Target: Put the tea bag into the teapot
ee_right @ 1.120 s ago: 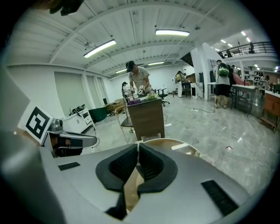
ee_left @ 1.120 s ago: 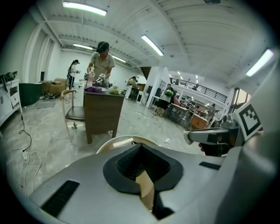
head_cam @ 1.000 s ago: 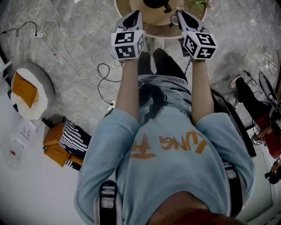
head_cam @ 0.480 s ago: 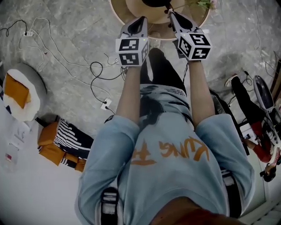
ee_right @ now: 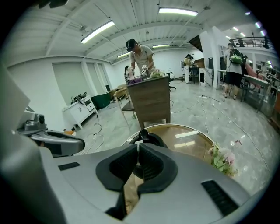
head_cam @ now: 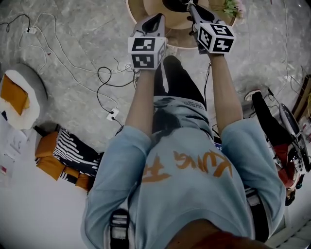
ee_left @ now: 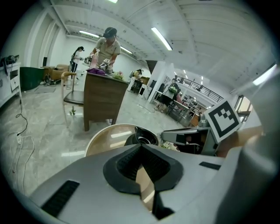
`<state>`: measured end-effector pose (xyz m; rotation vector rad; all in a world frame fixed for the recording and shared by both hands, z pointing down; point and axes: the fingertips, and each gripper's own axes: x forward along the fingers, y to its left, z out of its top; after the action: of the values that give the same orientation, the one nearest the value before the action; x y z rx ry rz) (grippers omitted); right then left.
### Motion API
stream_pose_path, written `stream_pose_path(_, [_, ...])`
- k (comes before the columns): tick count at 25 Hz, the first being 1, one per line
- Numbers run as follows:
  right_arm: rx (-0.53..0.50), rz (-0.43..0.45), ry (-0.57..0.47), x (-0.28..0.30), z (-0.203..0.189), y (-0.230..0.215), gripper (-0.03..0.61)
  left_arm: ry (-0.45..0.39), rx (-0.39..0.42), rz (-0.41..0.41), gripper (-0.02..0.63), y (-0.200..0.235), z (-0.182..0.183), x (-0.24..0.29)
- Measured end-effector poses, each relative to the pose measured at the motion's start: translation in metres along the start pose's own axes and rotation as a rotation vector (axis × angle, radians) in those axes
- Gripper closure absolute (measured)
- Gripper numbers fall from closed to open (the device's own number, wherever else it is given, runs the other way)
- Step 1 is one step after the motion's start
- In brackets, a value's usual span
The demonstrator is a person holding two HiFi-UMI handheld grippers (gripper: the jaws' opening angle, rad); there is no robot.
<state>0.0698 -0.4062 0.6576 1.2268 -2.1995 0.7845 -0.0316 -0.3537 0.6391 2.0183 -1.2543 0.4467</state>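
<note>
1 white tag (ee_right: 139,142) is pinched by the right gripper (ee_right: 139,146). The left gripper (ee_left: 141,147) is closed empty. 1 teapot (ee_left: 143,136) is seen on 1 table (ee_right: 192,139).

**Head view:** round tan wooden table (head_cam: 177,37) and dark teapot (head_cam: 175,5), both cut off by the frame's edge at 12 o'clock.

**Right gripper view:** thin white sliver (ee_right: 138,141) pinched at the right gripper's (ee_right: 138,146) closed jaw tips, too small to identify. The teapot's lower body is hidden behind the gripper.
</note>
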Motion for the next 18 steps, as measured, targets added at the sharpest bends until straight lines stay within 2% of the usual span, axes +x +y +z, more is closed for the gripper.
stream_pose_path(9, [0.017,-0.023,0.02,0.035,0.006,-0.018,0.547,0.01,0.011,0.003,0.588,0.009,0.002,0.006])
stream_pose_path(14, [0.044,-0.014,0.03,0.045,0.005,-0.021,0.498,0.018,-0.004,0.015,0.588,0.016,-0.001,0.007])
stream_pose_path(18, [0.073,-0.013,0.023,0.038,0.0,-0.021,0.497,0.012,-0.006,0.017,0.588,0.014,0.001,0.008])
